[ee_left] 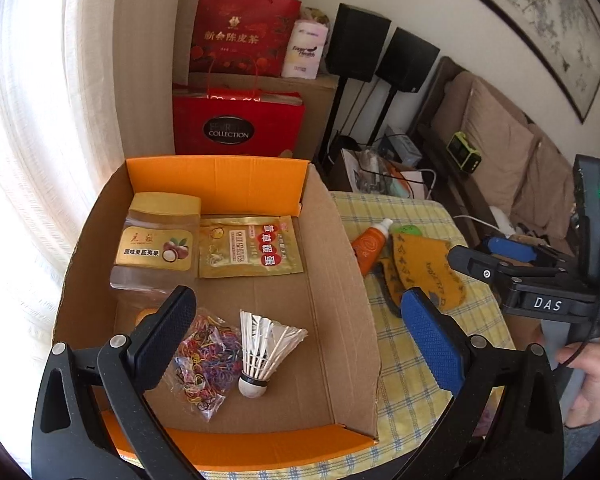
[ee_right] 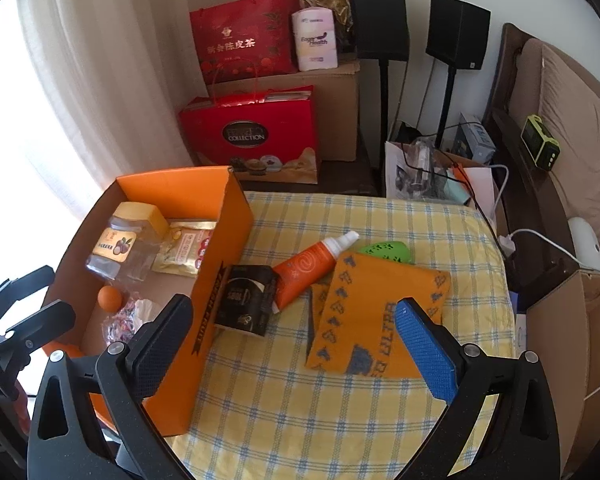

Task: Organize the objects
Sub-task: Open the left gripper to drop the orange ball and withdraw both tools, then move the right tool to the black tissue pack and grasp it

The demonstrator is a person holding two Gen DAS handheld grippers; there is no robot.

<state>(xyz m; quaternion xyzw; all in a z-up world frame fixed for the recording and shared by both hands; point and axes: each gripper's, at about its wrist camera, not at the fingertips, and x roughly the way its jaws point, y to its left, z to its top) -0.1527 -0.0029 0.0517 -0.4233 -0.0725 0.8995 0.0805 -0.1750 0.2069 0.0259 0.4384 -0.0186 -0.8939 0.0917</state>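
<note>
A cardboard box (ee_left: 342, 280) with orange flaps holds a gold-lidded jar (ee_left: 158, 244), a gold sachet (ee_left: 248, 246), a bag of coloured rubber bands (ee_left: 206, 364) and a white shuttlecock (ee_left: 264, 350). My left gripper (ee_left: 300, 340) hangs open above the box's near end, with nothing between its fingers. On the yellow checked tablecloth (ee_right: 340, 420), right of the box (ee_right: 220, 240), lie a black packet (ee_right: 248, 300), an orange tube (ee_right: 312, 268), a green object (ee_right: 384, 250) and an orange patterned cloth (ee_right: 364, 320). My right gripper (ee_right: 294, 328) is open above them and holds nothing.
Behind the table stand red gift bags (ee_right: 252, 136) on and against a carton, two black speakers on stands (ee_right: 380, 20), and a paper bag with cables (ee_right: 420, 172). A sofa with brown cushions (ee_right: 572, 120) runs along the right. A cardboard carton (ee_right: 560, 340) sits at the table's right edge.
</note>
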